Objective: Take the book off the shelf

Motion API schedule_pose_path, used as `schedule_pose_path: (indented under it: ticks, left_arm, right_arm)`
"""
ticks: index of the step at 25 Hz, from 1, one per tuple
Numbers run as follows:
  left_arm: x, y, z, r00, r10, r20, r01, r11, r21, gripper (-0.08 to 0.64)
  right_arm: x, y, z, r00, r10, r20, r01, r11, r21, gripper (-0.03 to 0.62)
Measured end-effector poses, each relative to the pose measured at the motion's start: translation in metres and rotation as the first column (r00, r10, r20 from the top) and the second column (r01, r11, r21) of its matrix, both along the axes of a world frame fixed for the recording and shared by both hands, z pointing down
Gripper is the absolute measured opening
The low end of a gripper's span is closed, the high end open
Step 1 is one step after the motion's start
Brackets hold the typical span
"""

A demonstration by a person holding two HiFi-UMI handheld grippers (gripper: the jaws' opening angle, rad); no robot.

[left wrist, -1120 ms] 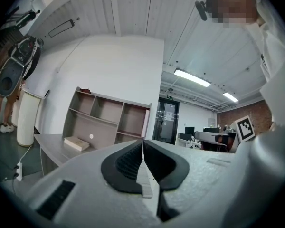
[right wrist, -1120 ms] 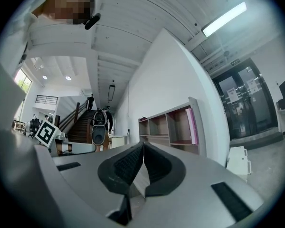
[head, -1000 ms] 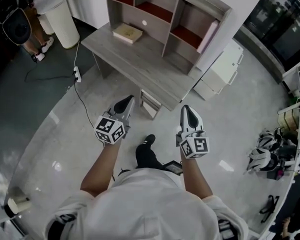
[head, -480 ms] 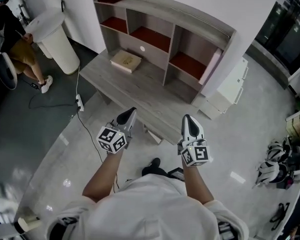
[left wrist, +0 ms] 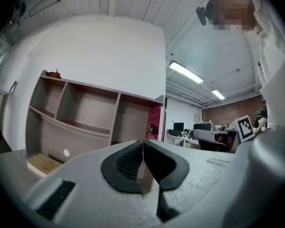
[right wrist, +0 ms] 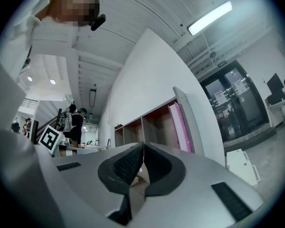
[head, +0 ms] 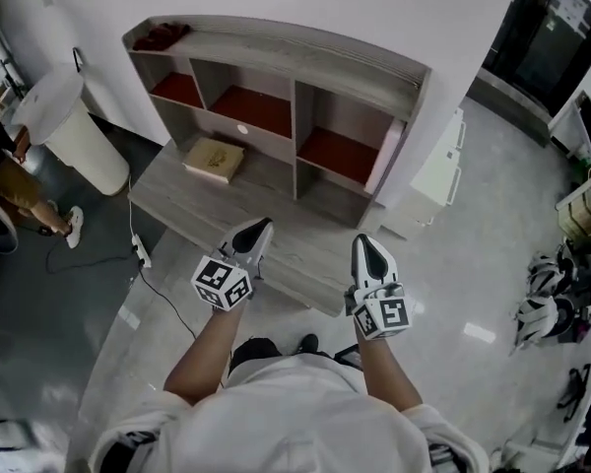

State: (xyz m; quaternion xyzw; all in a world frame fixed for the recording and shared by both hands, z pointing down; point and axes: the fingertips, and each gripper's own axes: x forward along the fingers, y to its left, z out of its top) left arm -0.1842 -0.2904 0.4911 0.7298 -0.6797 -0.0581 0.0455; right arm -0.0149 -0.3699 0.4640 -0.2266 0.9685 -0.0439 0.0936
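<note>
A pink book (head: 385, 158) leans upright against the right wall of the shelf's (head: 305, 67) right compartment; it also shows as the book (left wrist: 154, 124) in the left gripper view and the book (right wrist: 179, 127) in the right gripper view. My left gripper (head: 260, 229) hovers shut and empty over the desk's front edge, well short of the shelf. The right gripper (head: 367, 246) is also shut with nothing in it, level with the left one, below the book. In both gripper views the left gripper (left wrist: 142, 146) and right gripper (right wrist: 142, 148) have their pads closed together.
A tan book (head: 215, 158) lies flat on the grey desk (head: 192, 210) at the left. A white round bin (head: 64, 126) stands left of the desk, with a person's leg beside it. A white cabinet (head: 433, 180) stands right of the desk. Helmets (head: 552, 299) lie at the far right.
The view has moved closer to the desk and shelf, which now sit more to the left in view. Both grippers stayed shut and now reach over the desk's front edge.
</note>
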Motion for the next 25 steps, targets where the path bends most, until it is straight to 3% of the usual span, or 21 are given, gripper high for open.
schedule_pose_path:
  ticks: [5,9,14,21,25]
  left_arm:
    - [0.001,-0.052,-0.009,0.994,0.109,0.010,-0.110,0.994,0.021,0.021]
    - [-0.003,-0.090,-0.010,0.976,0.217,0.004,-0.217,0.976,0.030,0.021]
    - [-0.008,-0.133,-0.010,0.929,0.370,-0.003,-0.369,0.929,0.036,0.021]
    - [-0.010,-0.168,-0.019,0.857,0.515,-0.015,-0.514,0.856,0.060,0.021]
    - [-0.009,-0.176,-0.016,0.822,0.569,-0.023,-0.567,0.822,0.061,0.021]
  right_arm:
    - [0.010,-0.032,-0.010,0.993,0.113,-0.018,-0.112,0.993,0.044,0.015]
    - [0.008,-0.052,-0.014,0.977,0.212,-0.027,-0.210,0.976,0.053,0.015]
    - [-0.006,-0.072,-0.024,0.935,0.351,-0.055,-0.347,0.935,0.078,0.017]
    - [-0.032,-0.099,-0.041,0.883,0.462,-0.080,-0.456,0.886,0.085,0.022]
    - [-0.046,-0.114,-0.040,0.873,0.474,-0.111,-0.470,0.880,0.064,0.101]
